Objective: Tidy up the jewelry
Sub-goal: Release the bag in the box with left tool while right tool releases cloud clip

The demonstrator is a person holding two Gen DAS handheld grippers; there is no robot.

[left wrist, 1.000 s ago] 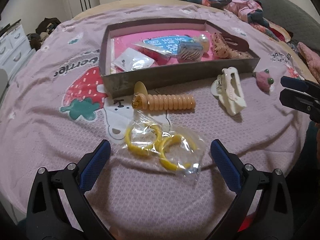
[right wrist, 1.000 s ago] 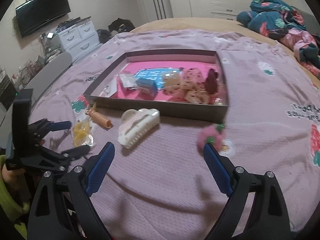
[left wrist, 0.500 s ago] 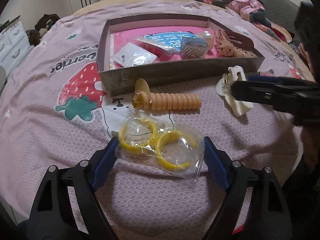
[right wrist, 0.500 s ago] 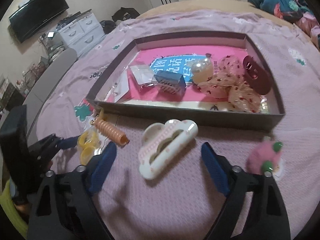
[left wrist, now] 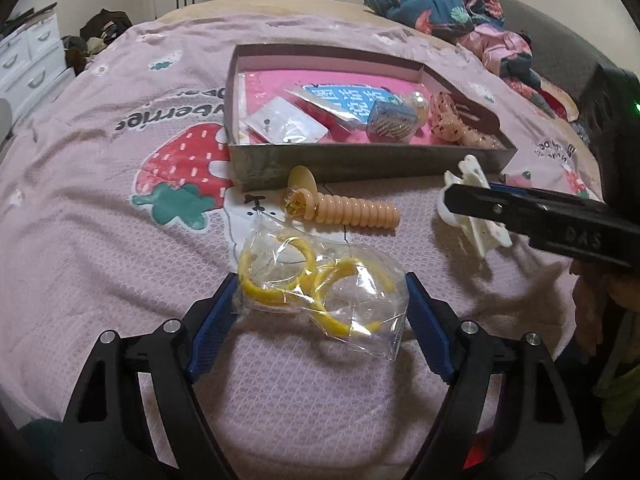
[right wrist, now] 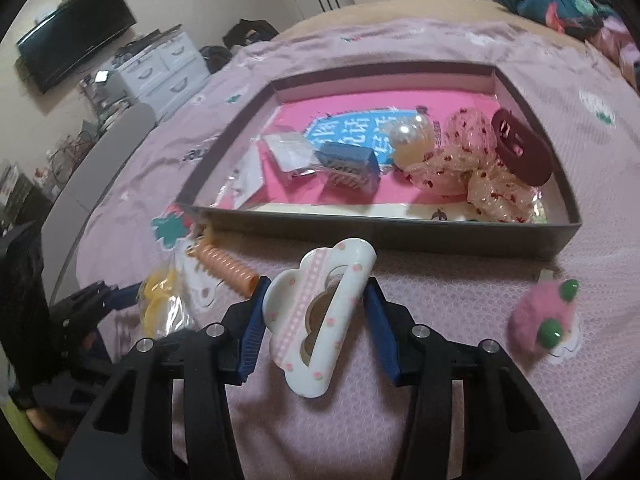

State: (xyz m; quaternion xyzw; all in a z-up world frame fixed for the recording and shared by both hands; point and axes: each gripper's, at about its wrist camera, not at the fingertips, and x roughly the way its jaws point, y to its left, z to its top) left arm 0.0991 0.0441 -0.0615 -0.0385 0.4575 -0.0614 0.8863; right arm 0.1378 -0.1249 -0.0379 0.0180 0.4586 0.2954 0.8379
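Observation:
A clear bag of yellow rings (left wrist: pixel 320 292) lies on the pink bedspread, between the blue pads of my left gripper (left wrist: pixel 320 300). The jaws are closing and both pads touch the bag's sides. My right gripper (right wrist: pixel 316 300) is closing too, its pads against both sides of a white cloud-shaped hair clip (right wrist: pixel 320 312). In the left wrist view one finger (left wrist: pixel 520 212) of that gripper crosses the clip (left wrist: pixel 486 236). Just beyond stands the shallow grey box (right wrist: pixel 380 232) with its pink floor.
A peach spiral hair tie (left wrist: pixel 352 212) lies by the box's front wall. A pink pom-pom clip (right wrist: pixel 536 320) sits at the right. The box holds a blue packet (right wrist: pixel 348 168), scrunchies (right wrist: pixel 460 160) and a dark red clip (right wrist: pixel 520 148). Clothes (left wrist: pixel 440 0) are piled behind.
Both grippers have narrowed: the left from wide apart onto the ring bag, the right from wide apart onto the cloud clip. The right gripper also moved in toward the clip and the box.

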